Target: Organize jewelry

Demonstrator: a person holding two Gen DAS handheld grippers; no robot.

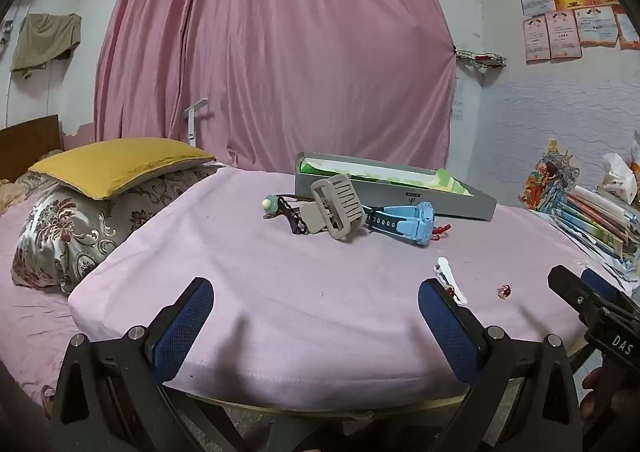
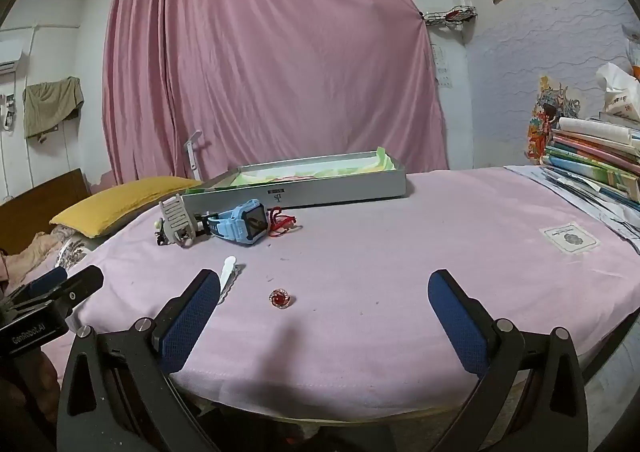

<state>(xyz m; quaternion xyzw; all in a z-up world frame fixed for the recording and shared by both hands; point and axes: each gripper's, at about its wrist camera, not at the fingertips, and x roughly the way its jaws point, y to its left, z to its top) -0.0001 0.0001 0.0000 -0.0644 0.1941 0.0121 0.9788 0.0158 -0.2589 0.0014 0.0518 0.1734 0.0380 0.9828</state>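
A grey open box [image 1: 394, 193] [image 2: 304, 189] with green-white lining stands at the back of the pink-covered table [image 1: 256, 284] [image 2: 400, 260]. In front of it lie a beige claw hair clip [image 1: 338, 207] [image 2: 174, 217], a blue watch [image 1: 408, 221] [image 2: 240, 228], a dark chain with a small charm [image 1: 286, 211], and a red cord [image 2: 282, 226]. A white hair clip [image 1: 452, 280] [image 2: 229, 276] and a red gem ring [image 1: 504, 291] [image 2: 281, 298] lie near the front. My left gripper [image 1: 316, 316] and right gripper [image 2: 324, 308] are both open and empty, near the front edge.
A stack of books and papers [image 2: 592, 167] [image 1: 592, 215] sits at the table's right. A small white card [image 2: 569, 238] lies on the cloth. A bed with a yellow pillow [image 1: 120, 163] is to the left. A pink curtain [image 1: 280, 51] hangs behind.
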